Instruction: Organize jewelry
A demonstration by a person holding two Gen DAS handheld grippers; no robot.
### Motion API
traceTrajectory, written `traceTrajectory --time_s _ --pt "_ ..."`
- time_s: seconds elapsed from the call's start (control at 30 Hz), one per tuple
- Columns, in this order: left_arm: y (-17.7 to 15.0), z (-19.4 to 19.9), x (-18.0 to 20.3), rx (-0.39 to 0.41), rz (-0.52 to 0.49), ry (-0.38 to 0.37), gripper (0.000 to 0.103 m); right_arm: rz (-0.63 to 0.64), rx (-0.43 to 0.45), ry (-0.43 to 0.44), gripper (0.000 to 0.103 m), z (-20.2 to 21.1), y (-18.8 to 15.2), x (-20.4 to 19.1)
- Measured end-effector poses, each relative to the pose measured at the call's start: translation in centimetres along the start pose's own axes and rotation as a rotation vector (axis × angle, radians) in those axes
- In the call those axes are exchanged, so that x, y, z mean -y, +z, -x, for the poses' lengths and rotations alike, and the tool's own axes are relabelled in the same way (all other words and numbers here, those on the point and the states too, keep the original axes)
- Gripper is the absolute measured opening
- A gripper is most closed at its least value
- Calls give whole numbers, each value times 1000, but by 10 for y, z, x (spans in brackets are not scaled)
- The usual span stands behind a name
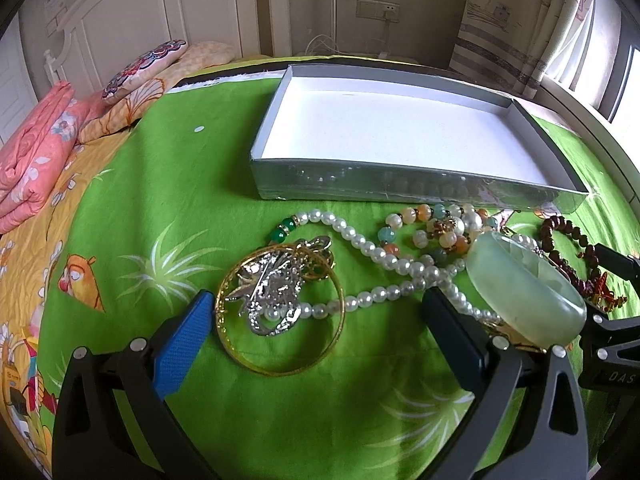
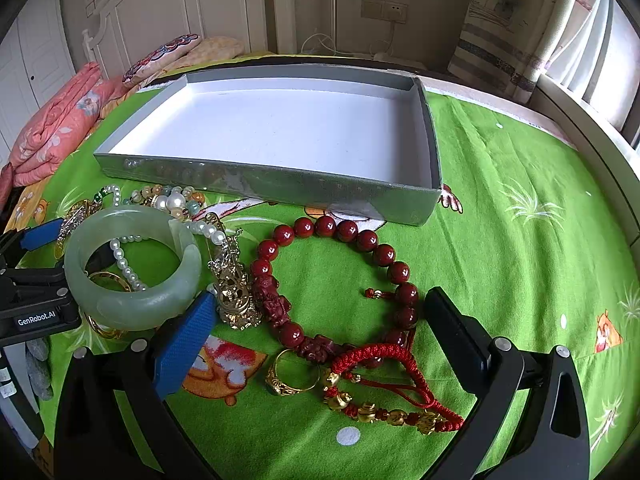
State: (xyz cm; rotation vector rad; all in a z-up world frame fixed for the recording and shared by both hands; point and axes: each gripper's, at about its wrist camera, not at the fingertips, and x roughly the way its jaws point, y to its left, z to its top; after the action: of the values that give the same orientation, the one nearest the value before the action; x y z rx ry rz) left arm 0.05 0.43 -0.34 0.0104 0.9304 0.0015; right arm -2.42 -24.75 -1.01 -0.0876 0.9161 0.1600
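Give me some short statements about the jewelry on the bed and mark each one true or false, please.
1. The shallow grey cardboard box already holds jewelry. False: only its white bottom shows.
2. The pale green jade bangle lies on part of the white pearl necklace. True.
3. The left tool is shut on the thin gold bangle. False: it is open, and the bangle lies on the green bedsheet between its fingers.
4. The dark red bead bracelet lies in front of the box. True.
5. The right tool is open. True.
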Motion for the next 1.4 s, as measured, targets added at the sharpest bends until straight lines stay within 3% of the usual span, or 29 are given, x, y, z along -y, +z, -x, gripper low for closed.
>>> traceTrajectory --time_s 1.4 --pt "0 0 2 1 -1 1 101 -1 1 2 99 0 -1 3"
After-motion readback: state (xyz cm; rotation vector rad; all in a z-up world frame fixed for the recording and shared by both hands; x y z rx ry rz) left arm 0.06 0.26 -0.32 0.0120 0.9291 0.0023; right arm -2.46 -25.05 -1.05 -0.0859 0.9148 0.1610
